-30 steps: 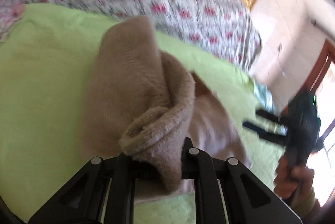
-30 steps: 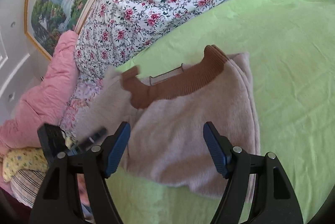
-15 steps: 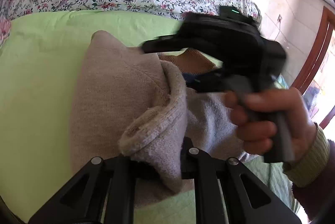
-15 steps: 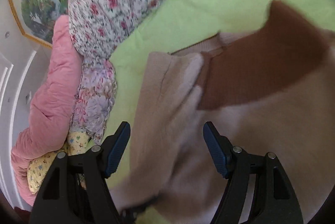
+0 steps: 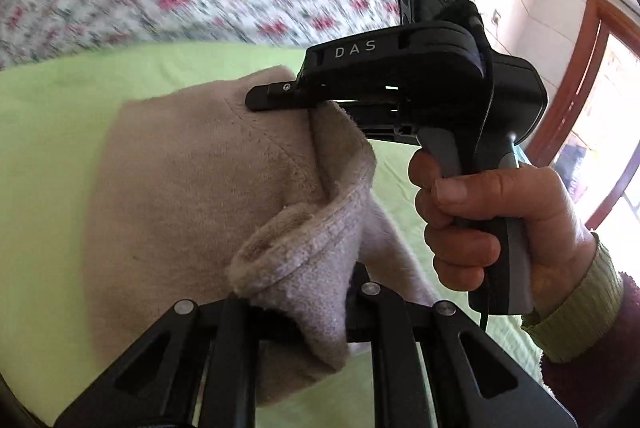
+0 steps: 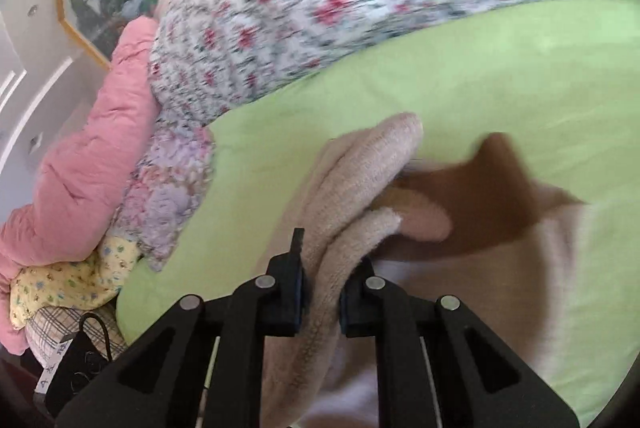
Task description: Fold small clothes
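Item: sweater (image 6: 552, 268) on bed (image 6: 500, 68). Our right gripper (image 6: 320, 302) has newly clamped it; left gripper (image 5: 304, 312) stays clamped. Fold ready.

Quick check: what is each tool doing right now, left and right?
Left tool: closed on a fold of the beige sweater.
Right tool: closed on the sweater's bunched edge.
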